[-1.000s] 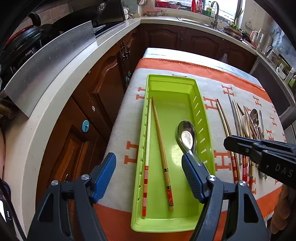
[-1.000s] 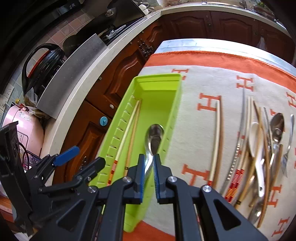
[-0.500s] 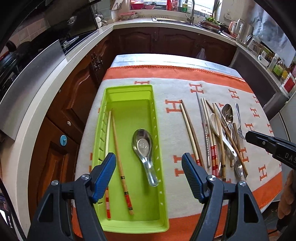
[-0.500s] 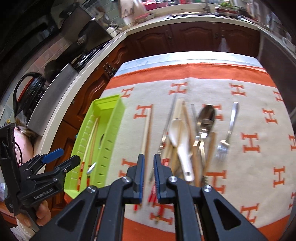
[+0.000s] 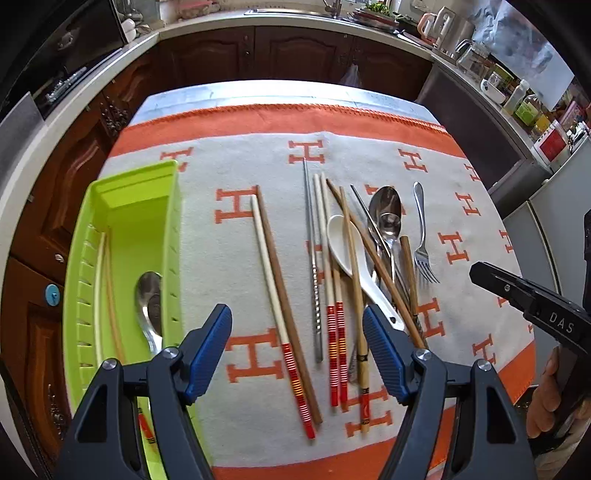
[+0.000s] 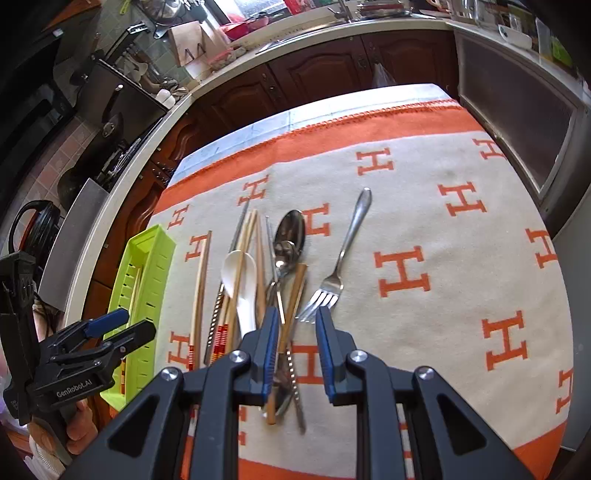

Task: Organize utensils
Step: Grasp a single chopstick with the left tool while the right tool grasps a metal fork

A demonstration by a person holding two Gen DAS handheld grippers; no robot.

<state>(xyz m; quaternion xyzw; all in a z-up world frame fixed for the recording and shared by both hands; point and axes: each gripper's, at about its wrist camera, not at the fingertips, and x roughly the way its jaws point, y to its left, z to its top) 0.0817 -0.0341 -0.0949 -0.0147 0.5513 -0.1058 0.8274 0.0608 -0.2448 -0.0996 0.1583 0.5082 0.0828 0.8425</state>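
Observation:
A lime green tray (image 5: 144,206) sits at the table's left and holds a steel spoon (image 5: 149,306) and a pair of chopsticks (image 5: 101,291). Loose utensils lie on the orange and cream cloth: several chopsticks (image 5: 273,295), a white ceramic spoon (image 5: 347,247), a steel spoon (image 5: 386,214) and a fork (image 5: 423,240). My left gripper (image 5: 297,350) is open and empty above the near chopstick ends. My right gripper (image 6: 295,339) is open and empty just above the pile, beside the fork (image 6: 338,266). The tray also shows in the right wrist view (image 6: 151,254).
Dark wood cabinets and a pale counter (image 5: 258,20) wrap around the table at the back and left. A stove and pans (image 6: 110,122) stand on the left counter. The cloth's right half (image 6: 461,258) holds only the pattern.
The right gripper left the steel spoon in the tray, moved right over the loose pile and opened. The left gripper swung right from over the tray to over the chopsticks.

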